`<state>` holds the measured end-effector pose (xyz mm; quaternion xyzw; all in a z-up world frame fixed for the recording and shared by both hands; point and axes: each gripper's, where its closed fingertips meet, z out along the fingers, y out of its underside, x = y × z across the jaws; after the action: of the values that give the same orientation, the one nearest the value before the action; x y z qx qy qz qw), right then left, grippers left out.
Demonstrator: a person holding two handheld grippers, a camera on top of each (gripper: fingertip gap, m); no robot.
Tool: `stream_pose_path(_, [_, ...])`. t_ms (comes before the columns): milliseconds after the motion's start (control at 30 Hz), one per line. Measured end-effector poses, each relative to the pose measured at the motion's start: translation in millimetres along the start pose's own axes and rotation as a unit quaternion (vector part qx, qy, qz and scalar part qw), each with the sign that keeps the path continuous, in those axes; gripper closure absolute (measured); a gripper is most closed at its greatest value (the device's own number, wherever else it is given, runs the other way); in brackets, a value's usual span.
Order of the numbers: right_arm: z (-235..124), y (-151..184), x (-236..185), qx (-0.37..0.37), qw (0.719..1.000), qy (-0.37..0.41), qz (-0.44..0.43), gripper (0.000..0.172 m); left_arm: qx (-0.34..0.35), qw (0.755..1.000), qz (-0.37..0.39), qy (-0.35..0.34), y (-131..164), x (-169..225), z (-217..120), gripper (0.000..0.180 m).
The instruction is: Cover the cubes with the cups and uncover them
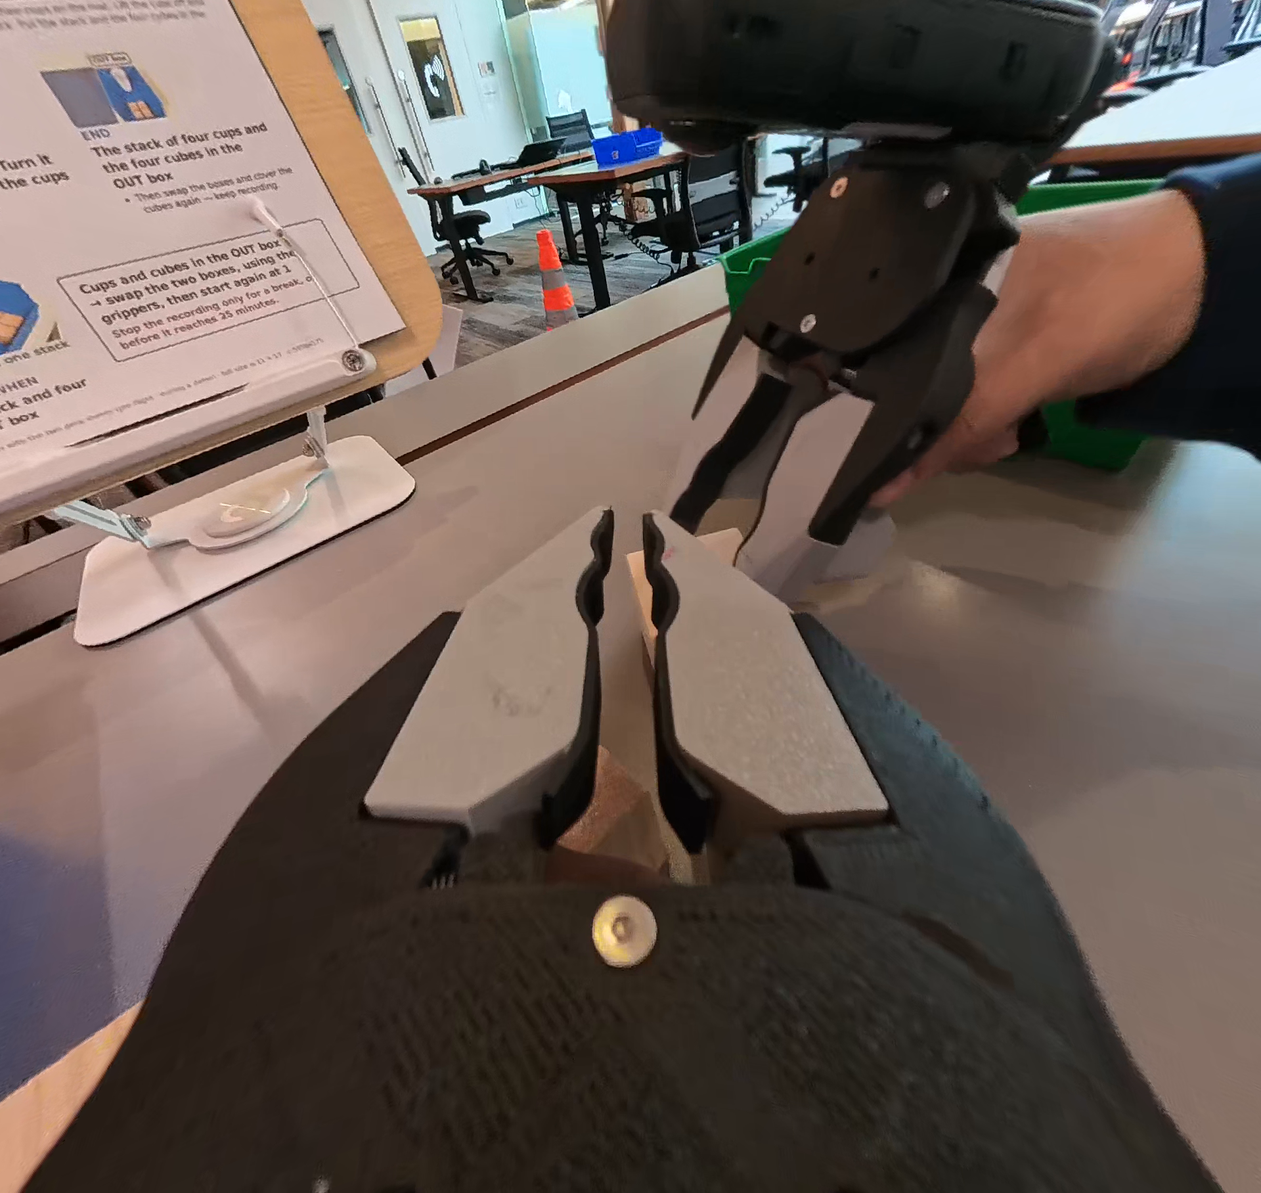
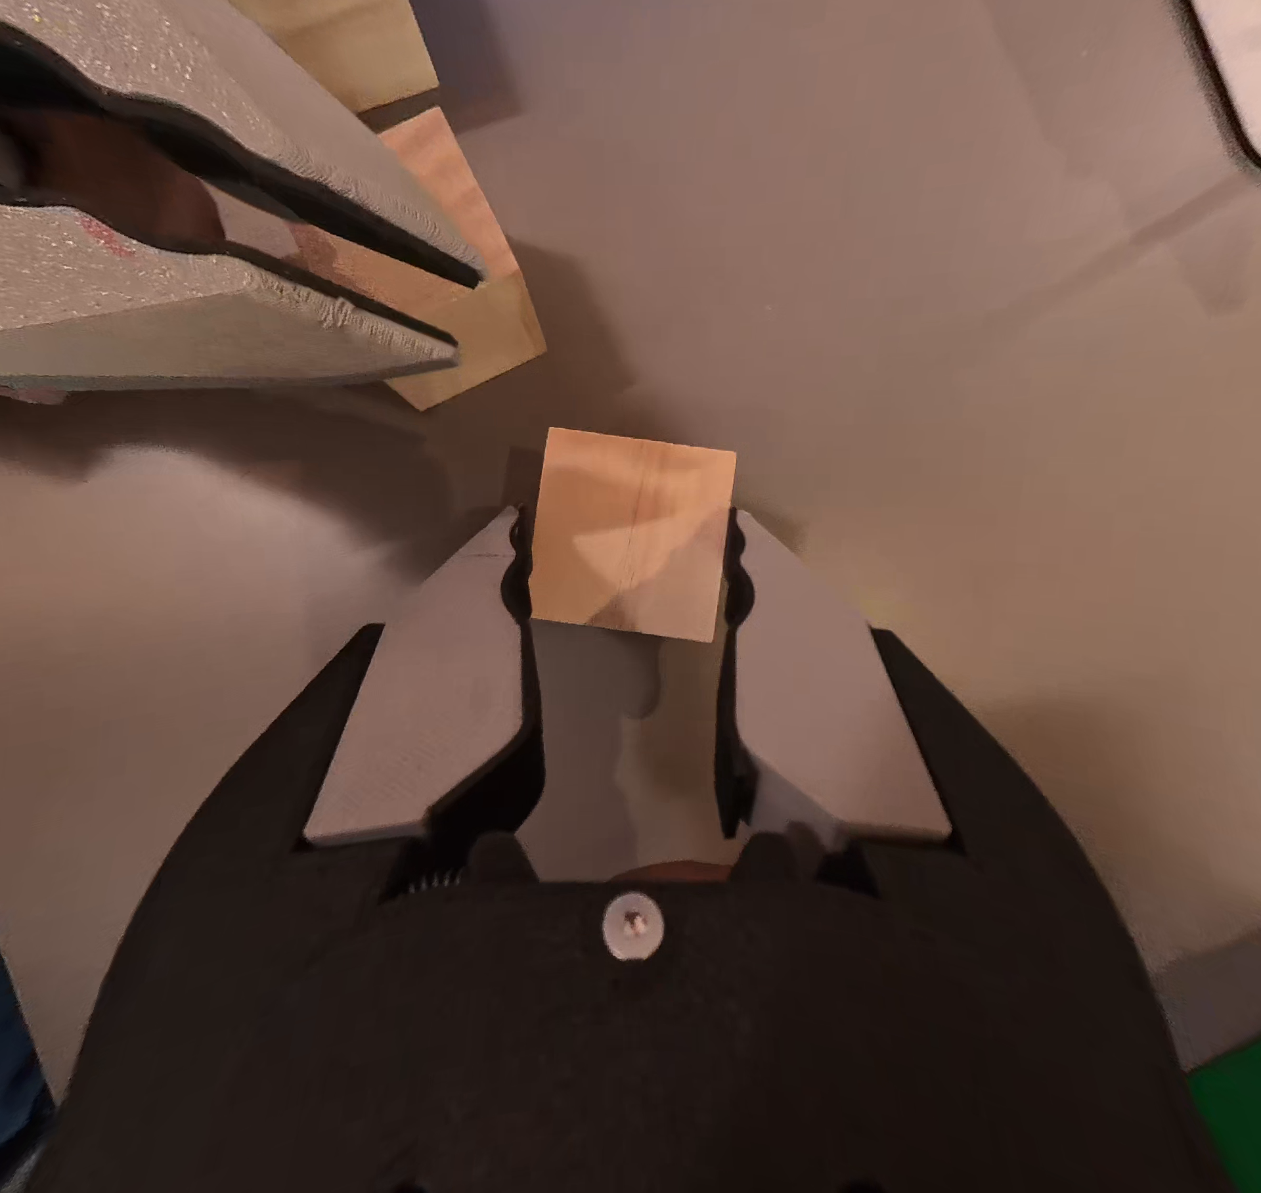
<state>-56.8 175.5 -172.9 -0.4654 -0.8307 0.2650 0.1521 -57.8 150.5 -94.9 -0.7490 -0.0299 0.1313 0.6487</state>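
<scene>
Three wooden cubes stand on the grey bench (image 2: 887, 341): the near cube (image 2: 631, 539), the middle cube (image 2: 477, 341) and the far cube (image 2: 307, 13), in a loose diagonal row. No cup can be made out in either view.

The right gripper (image 2: 624, 518) points down at the bench and straddles the near cube, with one pad along each of two opposite faces. Whether the pads press on the wood or merely flank it cannot be told.

The left gripper (image 1: 628, 518) hovers over the middle cube. Its fingers (image 1: 518, 669) are almost closed, leaving a narrow slit with nothing visible in it.

The step in hand is judged to be the handling of the near cube on the bench, ahead of covering. To do it well:
- Keep the pads flat against parallel faces and centred on them, so the cube does not twist.
- Move straight up or down, not sideways, as the middle cube is near.
- Leave clear bench all round each cube, since a cup rim must later drop over it.
- Hold the left gripper clear of the row meanwhile.

An instruction sheet on a stand (image 1: 170, 205) and a green bin (image 1: 750, 266) sit beyond.
</scene>
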Motion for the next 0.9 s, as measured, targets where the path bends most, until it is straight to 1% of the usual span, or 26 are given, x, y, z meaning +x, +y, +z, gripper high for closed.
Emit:
stream_pose_path(100, [-11, 1, -1, 0.004, 1.0, 0.028, 0.005, 0.118, -0.001, 1.0, -0.006, -0.003, 1, -3, 0, 0.174])
stream_pose_path(167, [-36, -4, -3, 0.035, 0.998, 0.041, 0.014, 0.118, -0.003, 1.0, -0.005, -0.001, 2, -2, 0, 0.174])
stream_pose_path(233, [-76, -11, 4, 0.083, 0.993, 0.072, 0.039, 0.118, -0.005, 1.0, 0.001, 0.003, 2, 1, 1, 0.174])
stream_pose_path(333, [-151, -11, 25, 0.155, 0.975, 0.136, 0.077, 0.118, -0.011, 1.0, 0.025, 0.004, 4, 6, 3, 0.174])
stream_pose_path(367, [-176, -4, 35, 0.168, 0.967, 0.168, 0.091, 0.118, -0.014, 0.999, 0.032, 0.003, 5, 7, 3, 0.175])
stream_pose_path(433, [-219, 20, 62, 0.175, 0.947, 0.239, 0.125, 0.118, -0.015, 0.999, 0.04, 0.002, 5, 8, 4, 0.175])
stream_pose_path(467, [-235, 36, 73, 0.172, 0.938, 0.264, 0.147, 0.118, -0.014, 0.999, 0.04, 0.002, 5, 9, 4, 0.175])
stream_pose_path(533, [-253, 68, 92, 0.169, 0.922, 0.289, 0.197, 0.118, -0.012, 0.999, 0.037, 0.002, 4, 8, 3, 0.175])
stream_pose_path(633, [-255, 117, 112, 0.162, 0.899, 0.304, 0.271, 0.118, -0.011, 0.999, 0.031, 0.002, 4, 7, 3, 0.175])
stream_pose_path(733, [-235, 160, 126, 0.124, 0.887, 0.318, 0.312, 0.118, -0.017, 0.999, 0.035, 0.006, 7, 10, 5, 0.175])
stream_pose_path(800, [-216, 180, 134, 0.098, 0.884, 0.317, 0.33, 0.118, -0.023, 0.999, 0.046, 0.008, 10, 13, 6, 0.175])
stream_pose_path(900, [-189, 198, 147, 0.075, 0.881, 0.303, 0.354, 0.118, -0.032, 0.998, 0.061, 0.012, 14, 17, 8, 0.175])
